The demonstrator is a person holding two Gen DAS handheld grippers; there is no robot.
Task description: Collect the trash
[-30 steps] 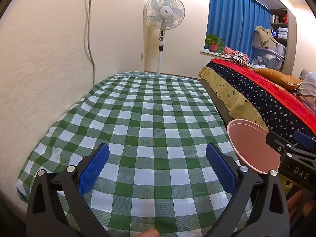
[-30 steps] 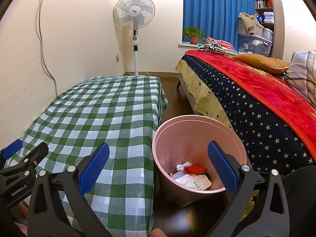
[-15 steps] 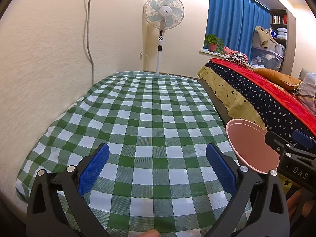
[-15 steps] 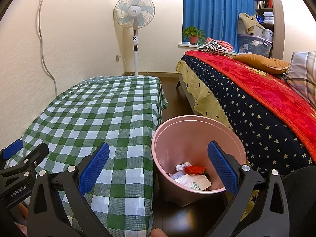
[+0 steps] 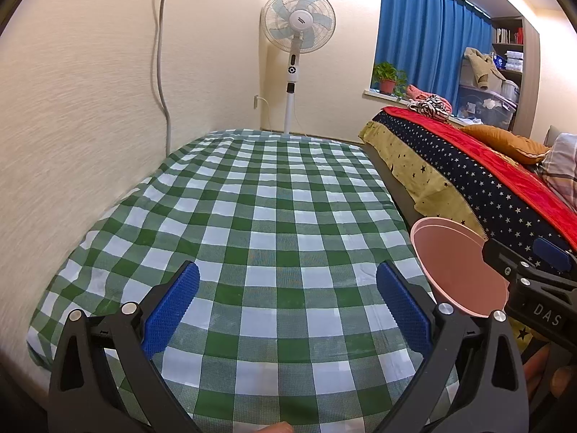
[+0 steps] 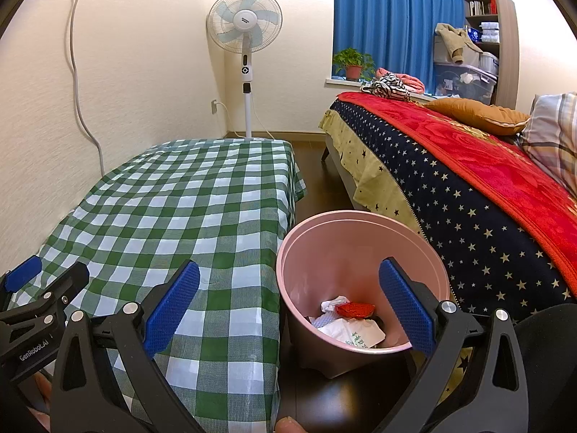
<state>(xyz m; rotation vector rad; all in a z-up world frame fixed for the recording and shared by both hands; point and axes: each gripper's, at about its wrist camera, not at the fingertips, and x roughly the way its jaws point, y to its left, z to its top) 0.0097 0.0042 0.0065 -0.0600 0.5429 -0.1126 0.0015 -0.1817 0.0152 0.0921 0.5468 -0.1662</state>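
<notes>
Trash [image 6: 351, 326] lies at the bottom of the pink bin [image 6: 360, 218]: crumpled white paper, a white printed wrapper and a red crumpled piece [image 6: 355, 309] on top. From the gripper outward: the right gripper [image 6: 288, 310] hangs above the bin's near rim, its blue pads spread wide apart with nothing between them, one pad over the bin's mouth and the other over the green-checked surface [image 6: 202, 198]. The left gripper [image 5: 286, 310] hovers over the same checked cloth beside the bin, its blue pads likewise wide apart and empty. In the left wrist view the bin's rim [image 5: 447, 222] shows at the cloth's right edge, with the right gripper's black frame just past it. The bin stands on dark floor between the surface and a bed [image 6: 468, 187] with a star-printed cover and red blanket. Beyond the bin, a standing fan [image 6: 245, 25] rises against the wall, and blue curtains [image 6: 393, 25] hang behind a potted plant [image 6: 353, 63].
</notes>
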